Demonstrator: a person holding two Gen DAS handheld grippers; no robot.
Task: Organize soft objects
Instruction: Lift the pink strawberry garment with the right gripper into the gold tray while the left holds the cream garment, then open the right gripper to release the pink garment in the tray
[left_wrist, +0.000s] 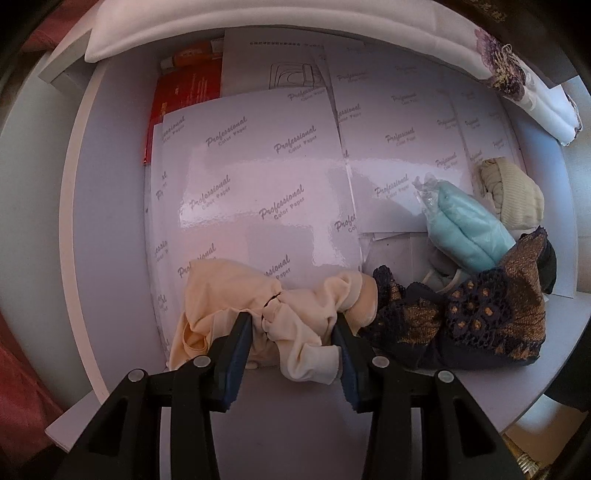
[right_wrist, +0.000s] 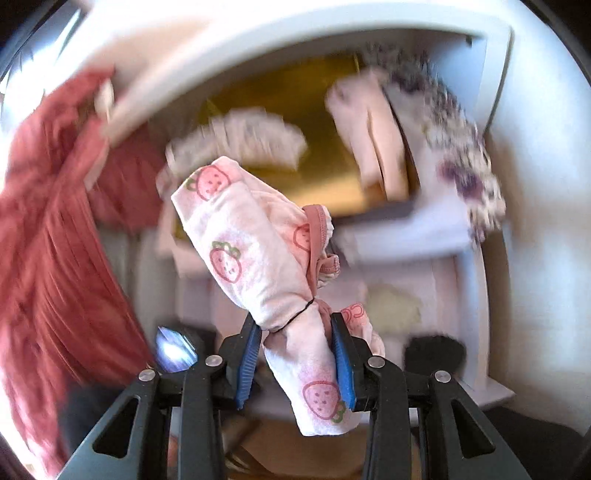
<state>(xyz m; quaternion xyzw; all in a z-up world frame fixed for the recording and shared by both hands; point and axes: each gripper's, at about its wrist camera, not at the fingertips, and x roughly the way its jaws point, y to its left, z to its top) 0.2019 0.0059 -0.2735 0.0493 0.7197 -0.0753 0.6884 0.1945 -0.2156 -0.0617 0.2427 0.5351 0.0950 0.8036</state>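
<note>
**Two grippers, two bundles: left at the shelf, right raised clear**

Left wrist view. The left gripper (left_wrist: 295, 332) points down onto a white shelf (left_wrist: 110, 221) lined with glossy sheets of printed paper (left_wrist: 258, 177). Between its fingers (left_wrist: 236, 354) lies a cream stocking bundle (left_wrist: 280, 314), a knotted, crumpled roll whose long axis runs across the gap, from one finger to the other, with loose fabric spilling out past the left finger. Both blue pads touch the fabric; the fingers stand partly closed on the bundle, which rests on the shelf. Just beside it, to the right and touching it, lies a dark lace garment (left_wrist: 480, 314); beyond that are a pale blue packet (left_wrist: 465, 225) and a beige rolled sock (left_wrist: 513, 195), packed together at the shelf's right edge.

Right wrist view. The right gripper (right_wrist: 295, 354) is closed narrowly on a pink strawberry-print bundle (right_wrist: 255, 251), tied with a thin black band at the waist where the fingers pinch it. Its long axis runs away from the fingers, up and to the left, with a short tail hanging below them. The bundle hangs in the air, clear of any surface. The background is blurred: a red garment (right_wrist: 48, 240) at left and a white cabinet frame (right_wrist: 495, 184) with light-coloured cloth inside can be made out, little more.

Judgement. The cream bundle is served by the left hand alone. Any placement beside the lace garment turns on that crosswise axis: shifted rightward, the bundle meets the lace end-on.
</note>
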